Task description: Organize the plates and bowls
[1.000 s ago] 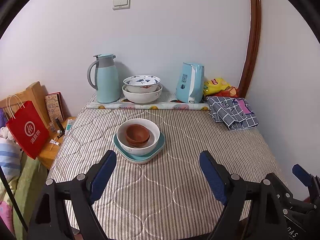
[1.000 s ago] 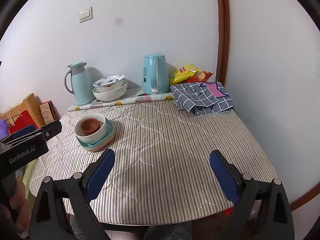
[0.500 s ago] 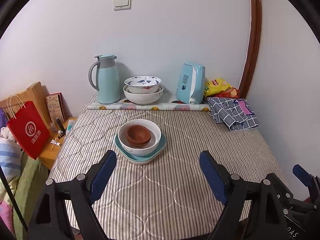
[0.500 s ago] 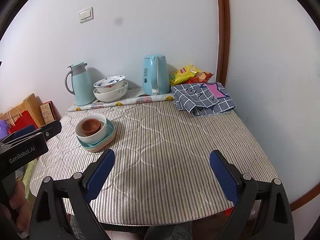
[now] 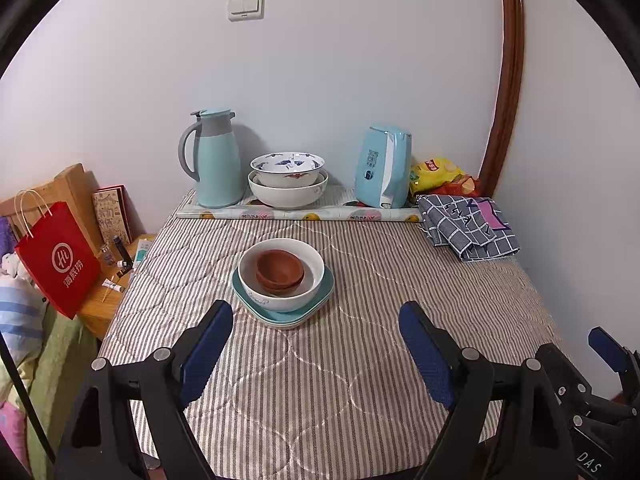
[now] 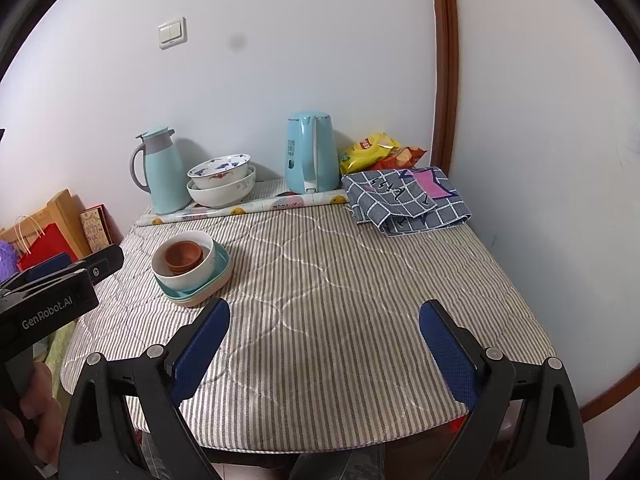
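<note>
In the left wrist view a small brown bowl (image 5: pixel 279 269) sits inside a white bowl (image 5: pixel 280 298), which rests on stacked teal plates (image 5: pixel 325 295) at the middle of the striped table (image 5: pixel 320 392). At the back a blue-patterned bowl (image 5: pixel 287 166) is nested in a larger white bowl (image 5: pixel 288 194). My left gripper (image 5: pixel 316 307) hangs open just short of the stack, with nothing between its fingers. My right gripper (image 6: pixel 325 305) is open over bare cloth. From there the stack (image 6: pixel 188 270) lies to the front left.
Along the back wall stand a teal thermos jug (image 5: pixel 216 160) and a blue kettle (image 5: pixel 384 168), with snack bags (image 5: pixel 438 174) in the corner. A folded checked cloth (image 5: pixel 468 226) lies at the back right. A red paper bag (image 5: pixel 60 260) and a wooden side table (image 5: pixel 108 300) are off the left edge.
</note>
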`<act>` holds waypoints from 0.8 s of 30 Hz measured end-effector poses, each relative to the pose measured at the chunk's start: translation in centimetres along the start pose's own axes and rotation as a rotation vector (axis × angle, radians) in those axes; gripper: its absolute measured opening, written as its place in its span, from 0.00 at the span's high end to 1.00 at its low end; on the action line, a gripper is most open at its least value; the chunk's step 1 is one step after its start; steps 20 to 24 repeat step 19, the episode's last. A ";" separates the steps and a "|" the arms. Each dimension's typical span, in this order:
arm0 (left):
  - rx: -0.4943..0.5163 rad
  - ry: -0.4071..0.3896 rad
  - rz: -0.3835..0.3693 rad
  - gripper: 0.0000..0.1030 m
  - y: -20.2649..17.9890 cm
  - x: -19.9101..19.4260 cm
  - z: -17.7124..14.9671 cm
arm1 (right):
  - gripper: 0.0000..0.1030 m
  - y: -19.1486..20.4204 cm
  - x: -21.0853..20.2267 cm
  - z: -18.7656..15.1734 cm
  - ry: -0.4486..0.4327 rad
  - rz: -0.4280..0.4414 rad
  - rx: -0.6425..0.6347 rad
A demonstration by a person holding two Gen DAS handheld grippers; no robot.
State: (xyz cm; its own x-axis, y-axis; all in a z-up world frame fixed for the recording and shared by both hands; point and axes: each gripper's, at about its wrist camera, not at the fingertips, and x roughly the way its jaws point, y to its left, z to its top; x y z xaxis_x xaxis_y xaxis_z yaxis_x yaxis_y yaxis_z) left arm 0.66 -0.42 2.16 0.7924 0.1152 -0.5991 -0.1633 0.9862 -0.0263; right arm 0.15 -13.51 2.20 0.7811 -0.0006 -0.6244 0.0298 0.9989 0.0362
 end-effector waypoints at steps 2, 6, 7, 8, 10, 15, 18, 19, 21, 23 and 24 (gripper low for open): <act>0.000 -0.001 0.001 0.18 0.0 0.0 0.0 | 0.08 0.1 -0.1 0.0 -0.001 -0.001 -0.002; 0.000 -0.005 0.002 0.18 0.0 0.0 0.0 | 0.08 0.1 -0.2 0.0 -0.001 0.000 -0.001; 0.000 -0.005 0.003 0.18 0.1 0.0 0.0 | 0.08 0.1 -0.2 0.0 -0.001 0.000 -0.002; 0.001 -0.007 0.002 0.18 0.1 0.0 0.0 | 0.08 0.1 -0.2 0.0 -0.001 -0.001 -0.001; 0.002 -0.010 0.003 0.18 0.0 0.0 0.0 | 0.08 0.0 -0.2 0.0 -0.002 0.001 -0.001; 0.002 -0.012 0.005 0.18 0.1 0.0 0.0 | 0.08 0.0 -0.2 0.0 -0.002 0.001 0.000; 0.000 -0.013 0.001 0.18 0.0 0.1 0.0 | 0.08 0.1 -0.2 0.0 0.000 -0.001 0.000; 0.001 -0.013 -0.002 0.18 0.0 0.1 0.0 | 0.08 0.1 -0.1 0.0 0.001 -0.003 -0.001; 0.001 -0.013 -0.002 0.18 0.0 0.1 0.0 | 0.08 0.1 -0.1 0.0 0.001 -0.003 -0.001; 0.001 -0.013 -0.002 0.18 0.0 0.1 0.0 | 0.08 0.1 -0.1 0.0 0.001 -0.003 -0.001; 0.001 -0.013 -0.002 0.18 0.0 0.1 0.0 | 0.08 0.1 -0.1 0.0 0.001 -0.003 -0.001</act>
